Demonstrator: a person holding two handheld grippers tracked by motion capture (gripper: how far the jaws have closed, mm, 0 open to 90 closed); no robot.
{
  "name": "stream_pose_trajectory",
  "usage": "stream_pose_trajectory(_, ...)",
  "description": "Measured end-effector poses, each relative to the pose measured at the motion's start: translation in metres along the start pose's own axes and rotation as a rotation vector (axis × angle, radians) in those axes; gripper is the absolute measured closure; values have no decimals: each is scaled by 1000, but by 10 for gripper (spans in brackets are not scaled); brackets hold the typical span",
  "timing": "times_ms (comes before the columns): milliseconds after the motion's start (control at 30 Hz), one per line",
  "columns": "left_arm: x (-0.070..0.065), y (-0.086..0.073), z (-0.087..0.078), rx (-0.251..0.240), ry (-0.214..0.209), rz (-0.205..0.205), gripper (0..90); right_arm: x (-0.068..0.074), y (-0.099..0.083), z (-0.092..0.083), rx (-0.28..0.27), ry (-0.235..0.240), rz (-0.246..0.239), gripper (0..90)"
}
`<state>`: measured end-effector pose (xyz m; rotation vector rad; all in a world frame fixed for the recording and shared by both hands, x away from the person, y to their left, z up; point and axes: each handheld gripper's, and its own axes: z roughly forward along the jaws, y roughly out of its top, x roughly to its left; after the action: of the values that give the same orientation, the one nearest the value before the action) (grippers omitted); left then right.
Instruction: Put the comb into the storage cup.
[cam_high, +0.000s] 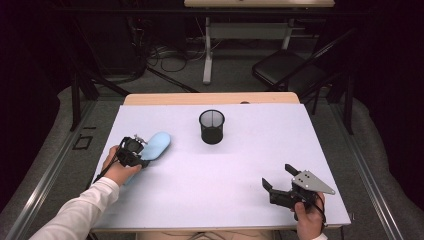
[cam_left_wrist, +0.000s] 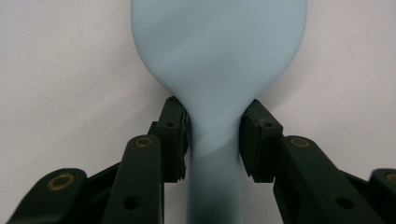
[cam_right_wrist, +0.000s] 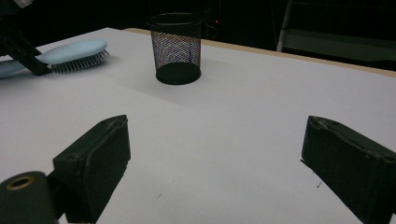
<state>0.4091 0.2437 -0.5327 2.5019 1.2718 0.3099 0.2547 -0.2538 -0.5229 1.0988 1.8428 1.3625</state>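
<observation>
The left hand-held gripper pinches the pale-blue hairbrush at its narrow neck for lifting toward the mesh pen cup at two o'clock, while the right hand-held gripper waits spread over the bench.

Hairbrush on the table at left, mesh cup to its right, farther back

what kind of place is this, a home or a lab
Most likely a lab or recording workspace: a plain white table in a dark room, cables on the floor behind it, and a folding chair beside another desk.
</observation>
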Motion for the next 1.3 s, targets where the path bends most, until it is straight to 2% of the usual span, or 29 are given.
stream_pose_trajectory(267,-2,0,0,3,7,10,670,1,0,0,1,1,1,77)
stream_pose_trajectory(600,-1,0,0,-1,-5,-7,684,0,0,0,3,1,2,78)
stream_pose_trajectory(800,-2,-1,-1,-5,-1,2,692,0,0,0,3,0,2,78)
stream_pose_trajectory(900,0,0,-2,-7,-19,-8,694,0,0,0,3,0,2,78)
stream_pose_trajectory(1300,1,0,-7,-32,-42,-40,696,0,0,0,3,-1,3,78)
